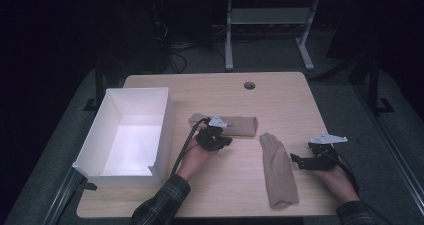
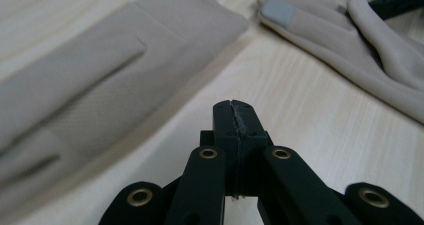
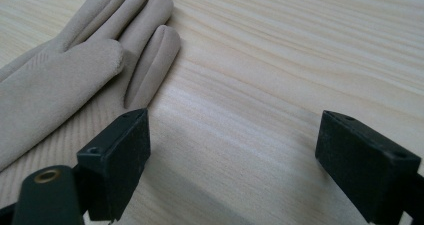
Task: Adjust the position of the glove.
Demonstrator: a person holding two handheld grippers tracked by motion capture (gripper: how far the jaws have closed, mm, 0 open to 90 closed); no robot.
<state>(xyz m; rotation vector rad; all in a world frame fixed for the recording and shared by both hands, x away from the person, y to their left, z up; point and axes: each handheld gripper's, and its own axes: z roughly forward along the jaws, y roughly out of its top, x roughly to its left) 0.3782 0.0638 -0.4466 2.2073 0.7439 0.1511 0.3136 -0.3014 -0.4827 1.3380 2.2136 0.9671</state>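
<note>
Two beige gloves lie on the pale wooden tabletop (image 1: 280,92), and both claws are down among them. The left claw (image 1: 220,135) sits near the middle of the tabletop, just at the near edge of the far glove (image 1: 235,125), which lies flat and crosswise, its cuff end toward the right in the high view. From the left gripper view, that claw's black jaws are pressed tight together with nothing caught between them, bare wood beneath the tips, the far glove (image 2: 100,80) stretching off to the left and close beside them but not pinched. Over on the right of that same view is the second glove (image 2: 350,40), fingers pointing toward the first, one fingertip carrying a grey patch. In the high view this near glove (image 1: 277,167) lies lengthwise, fingers pointing away from the person, cuff toward the near edge. The right claw (image 1: 300,161) rests just to the right of it, held low over the tabletop. The right gripper view shows its jaws spread wide, bare wood grain between them, and the near glove (image 3: 65,80) lying just beyond the left jaw, fingers fanned flat, apart from the pads. A white open box (image 1: 131,135) stands at the left side of the tabletop, well clear of both gloves. A plaid sleeve (image 1: 162,205) comes in from the bottom edge behind the left hand (image 1: 192,160).
</note>
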